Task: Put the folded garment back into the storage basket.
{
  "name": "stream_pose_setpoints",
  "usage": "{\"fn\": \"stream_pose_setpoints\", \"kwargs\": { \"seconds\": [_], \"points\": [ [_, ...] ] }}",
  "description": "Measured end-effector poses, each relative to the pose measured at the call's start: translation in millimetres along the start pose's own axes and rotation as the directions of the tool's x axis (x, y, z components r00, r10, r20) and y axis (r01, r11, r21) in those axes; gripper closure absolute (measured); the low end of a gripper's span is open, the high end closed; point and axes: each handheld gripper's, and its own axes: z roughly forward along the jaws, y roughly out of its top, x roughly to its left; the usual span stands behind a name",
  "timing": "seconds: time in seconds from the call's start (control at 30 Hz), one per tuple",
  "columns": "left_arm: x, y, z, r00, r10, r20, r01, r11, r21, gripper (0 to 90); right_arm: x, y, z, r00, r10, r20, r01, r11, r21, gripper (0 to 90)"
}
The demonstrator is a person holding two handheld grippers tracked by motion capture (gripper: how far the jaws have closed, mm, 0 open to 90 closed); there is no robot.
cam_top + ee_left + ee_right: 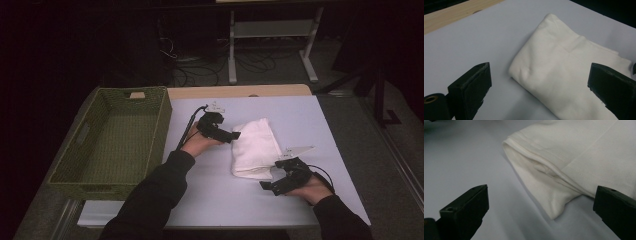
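Left tool (235, 135) was wide open, holding nothing, pointing right at the near-left edge of the folded white cloth (255, 147). Right tool (267, 184) was also wide open and empty, angled left at the cloth's near corner. Cloth lay mid-worktop (300, 115), green wicker basket (115, 140) to its left.

cloth (255, 147): white, soft knit fabric, stitched hem at one edge
state: folded into a thick oblong bundle, layered edges open at the near end
pose: lying flat, long axis running slightly diagonal
place: middle of the pale surface (300, 115), right of the green woven basket (117, 137), well apart from it
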Motion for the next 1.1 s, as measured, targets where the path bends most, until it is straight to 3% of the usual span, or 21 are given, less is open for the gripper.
{"fn": "stream_pose_setpoints", "kwargs": {
  "seconds": [0.77, 0.93, 1.1],
  "points": [
    [18.1, 7.6, 17.9, 0.9984, -0.021, -0.052, 0.023, 0.9988, 0.043, 20.0, 0.0, 0.2, -0.1, 0.9999, 0.007, -0.009, -0.007, 1.000, -0.004, 0.0],
    [18.3, 7.5, 23.6, 0.9977, -0.004, -0.067, 0.008, 0.9978, 0.065, 28.5, -0.4, 0.1, -0.3, 0.9999, 0.005, -0.011, -0.005, 1.000, -0.005, 0.0],
    [21.0, 5.9, 28.4, 0.9971, -0.021, -0.074, 0.026, 0.9968, 0.075, 35.1, -0.3, 0.1, -0.3, 0.9999, 0.006, -0.012, -0.006, 1.000, -0.005, 0.0]
  ]
}}
